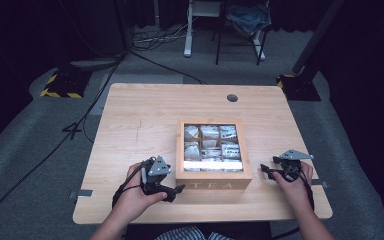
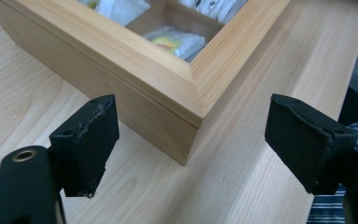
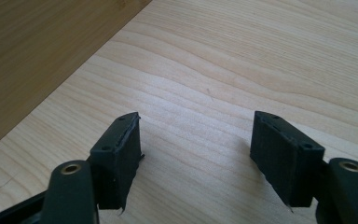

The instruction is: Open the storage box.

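High view: a wooden tea box [image 1: 213, 178] marked "TEA" sat at lower centre of the counter [image 1: 140, 120], its compartments holding tea bags [image 1: 210, 145]. The left hand-held gripper [image 1: 176, 192] lay just beside the box's lower-left corner; the right hand-held gripper [image 1: 265, 170] rested near its right side.

Left gripper view: jaws stood wide apart, empty, framing the box corner [image 2: 186, 116] at centre frame.

Right gripper view: jaws stood apart over bare counter [image 3: 242, 70]; the box wall [image 3: 37, 51] occupied the upper left.
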Demonstrator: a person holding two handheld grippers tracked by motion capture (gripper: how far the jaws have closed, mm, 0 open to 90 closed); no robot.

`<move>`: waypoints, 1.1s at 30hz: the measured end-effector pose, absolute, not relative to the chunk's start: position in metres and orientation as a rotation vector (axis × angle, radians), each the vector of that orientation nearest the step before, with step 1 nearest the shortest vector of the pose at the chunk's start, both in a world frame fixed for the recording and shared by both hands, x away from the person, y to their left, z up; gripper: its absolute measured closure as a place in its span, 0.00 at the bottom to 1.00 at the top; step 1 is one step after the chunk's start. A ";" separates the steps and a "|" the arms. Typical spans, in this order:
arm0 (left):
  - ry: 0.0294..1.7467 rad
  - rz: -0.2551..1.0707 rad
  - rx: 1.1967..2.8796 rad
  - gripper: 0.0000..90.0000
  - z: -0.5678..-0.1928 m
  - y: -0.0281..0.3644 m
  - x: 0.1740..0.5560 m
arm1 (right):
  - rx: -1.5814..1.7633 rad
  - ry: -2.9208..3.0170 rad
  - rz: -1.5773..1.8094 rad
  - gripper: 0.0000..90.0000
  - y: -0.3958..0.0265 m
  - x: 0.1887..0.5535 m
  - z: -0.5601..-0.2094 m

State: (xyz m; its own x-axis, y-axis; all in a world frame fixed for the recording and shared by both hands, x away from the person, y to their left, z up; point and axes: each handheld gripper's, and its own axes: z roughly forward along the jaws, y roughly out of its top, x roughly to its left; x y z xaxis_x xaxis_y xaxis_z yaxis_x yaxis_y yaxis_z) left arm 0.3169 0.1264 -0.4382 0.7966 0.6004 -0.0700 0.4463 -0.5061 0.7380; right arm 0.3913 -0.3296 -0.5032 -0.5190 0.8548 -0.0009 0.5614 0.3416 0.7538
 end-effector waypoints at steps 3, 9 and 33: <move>0.775 0.270 2.185 0.30 -0.441 0.125 0.317 | 1.246 2.213 1.006 0.38 -0.330 0.391 -0.503; 0.747 0.309 2.177 0.51 -0.441 0.125 0.315 | 1.247 2.213 1.007 0.38 -0.330 0.391 -0.503; 0.755 0.318 2.225 0.65 -0.441 0.122 0.315 | 1.226 2.229 1.013 0.38 -0.329 0.391 -0.503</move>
